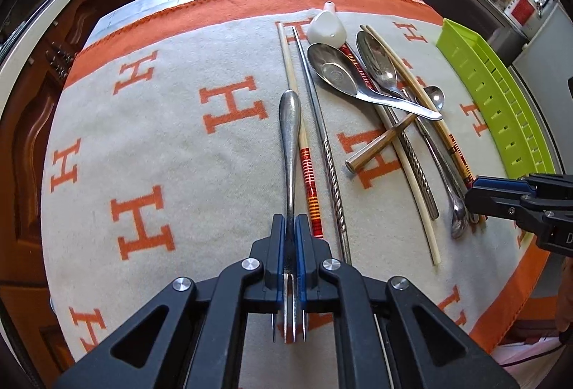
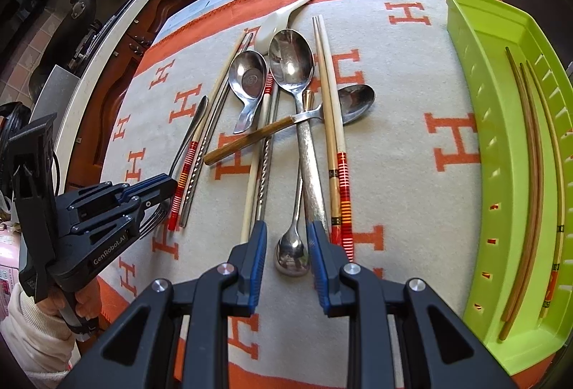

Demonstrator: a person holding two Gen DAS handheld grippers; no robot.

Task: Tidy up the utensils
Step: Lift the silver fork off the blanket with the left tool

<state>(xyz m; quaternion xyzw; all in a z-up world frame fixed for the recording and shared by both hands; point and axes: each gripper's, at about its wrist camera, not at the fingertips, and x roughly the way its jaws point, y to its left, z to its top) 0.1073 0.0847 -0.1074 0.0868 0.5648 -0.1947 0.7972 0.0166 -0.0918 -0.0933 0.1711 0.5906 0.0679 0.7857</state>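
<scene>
The green tray [image 2: 476, 124] sits at the right side of the worktop, on the grey and orange cloth [image 2: 404, 174]. Three long chopsticks [image 2: 533, 174] lie inside it, side by side. Two are plain brown wood and one is pale with a red striped end.

Only the right wrist view looks down into the tray. The left wrist view shows just the tray's outer wall [image 1: 501, 110] with its little slots, so the chopsticks inside are hidden there.

The left claw [image 1: 290, 238] is squeezed tight on a metal fork [image 1: 290, 124]. The fork's prongs point back toward the camera and its handle sticks out over the cloth. In the right wrist view this claw [image 2: 157, 188] shows from the side at the left, with a hand [image 2: 84, 299] and a pale sleeve [image 2: 32, 335] below it, but the fork is mostly hidden there.

The right claw [image 2: 286, 242] is partly open and grips nothing. Its two blue pads [image 2: 258, 253] stand on either side of the bowl of a small long spoon [image 2: 292, 256]. I cannot tell if they touch it.

The other things lie in a heap in the middle of the cloth: a white spoon [image 2: 275, 24], a big shiny spoon [image 2: 290, 59], a short soup spoon [image 2: 249, 77], a wooden-handled spoon [image 2: 250, 142] lying across them, and more chopsticks [image 2: 331, 110].
</scene>
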